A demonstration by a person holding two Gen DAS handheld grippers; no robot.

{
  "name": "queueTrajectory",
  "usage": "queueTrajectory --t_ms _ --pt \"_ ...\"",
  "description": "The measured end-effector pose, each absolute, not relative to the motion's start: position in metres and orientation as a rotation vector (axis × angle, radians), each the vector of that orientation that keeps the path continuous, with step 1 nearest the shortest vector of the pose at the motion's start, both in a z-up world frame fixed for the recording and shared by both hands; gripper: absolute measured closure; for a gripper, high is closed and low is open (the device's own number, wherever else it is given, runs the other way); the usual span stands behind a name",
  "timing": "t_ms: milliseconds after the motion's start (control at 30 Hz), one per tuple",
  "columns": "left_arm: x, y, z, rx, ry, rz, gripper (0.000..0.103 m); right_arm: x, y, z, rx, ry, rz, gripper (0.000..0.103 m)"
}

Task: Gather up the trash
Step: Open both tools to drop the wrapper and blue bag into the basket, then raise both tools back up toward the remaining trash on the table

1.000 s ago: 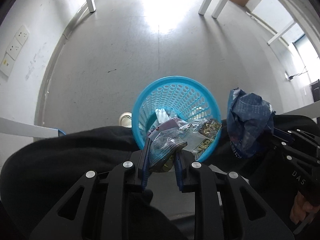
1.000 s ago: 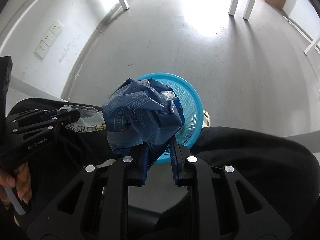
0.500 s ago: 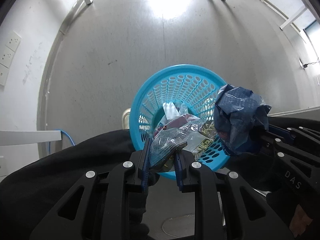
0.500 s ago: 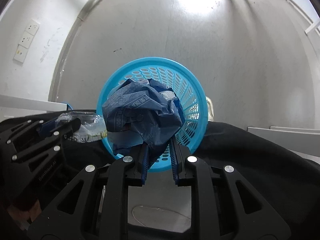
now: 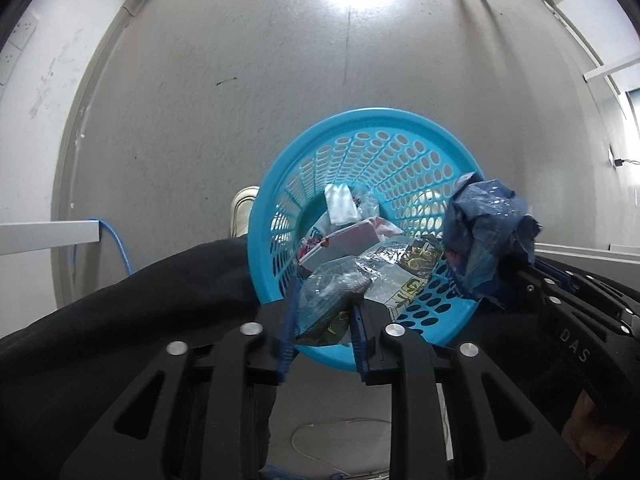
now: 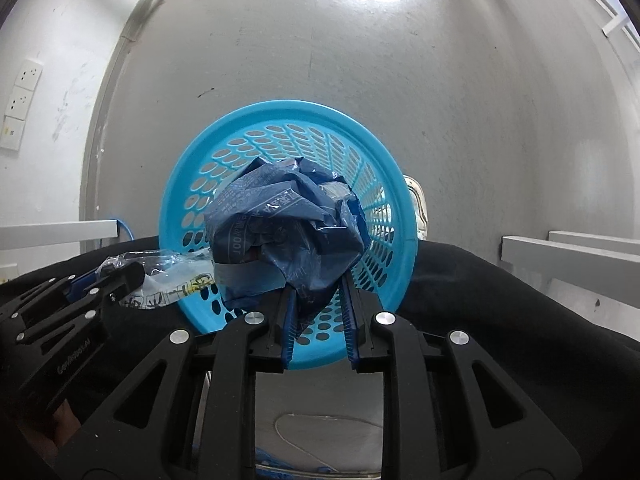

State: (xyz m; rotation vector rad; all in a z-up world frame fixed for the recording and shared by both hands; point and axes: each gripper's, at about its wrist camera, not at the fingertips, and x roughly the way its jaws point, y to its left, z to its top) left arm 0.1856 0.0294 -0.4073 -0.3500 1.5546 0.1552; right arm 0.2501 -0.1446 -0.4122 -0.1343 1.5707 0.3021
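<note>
A blue perforated bin (image 5: 384,160) stands on the grey floor, with several wrappers and a pink box (image 5: 340,240) inside. My left gripper (image 5: 324,320) is shut on a clear printed wrapper (image 5: 360,280) over the bin's near rim. My right gripper (image 6: 318,320) is shut on a crumpled dark blue plastic bag (image 6: 280,236) held over the bin (image 6: 288,120). The blue bag also shows at the right in the left wrist view (image 5: 488,236), and the clear wrapper at the left in the right wrist view (image 6: 168,276).
The person's black-clad legs (image 5: 120,320) flank the bin, with a light shoe (image 5: 242,212) beside it. White table legs (image 5: 44,236) and a blue cable (image 5: 116,240) are at the left. A wall with sockets (image 6: 20,100) stands left.
Both grippers moved forward over the bin with their trash; the bin now sits larger and more centred. The left gripper's fingers look slightly wider apart around the wrapper.
</note>
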Motion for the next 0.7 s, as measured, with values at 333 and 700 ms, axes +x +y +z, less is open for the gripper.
queueTrajectory --t_ms 333,700 --pt "0.184 0.037 -0.402 -0.414 1.513 0.167 0.046 0.248 -0.140 -0.417 -0.144 1.603 0.296 0.063" --pt "0.164 0.030 -0.369 -0.385 1.437 0.151 0.042 0.219 -0.137 -0.385 -0.211 1.532 0.322 0.060"
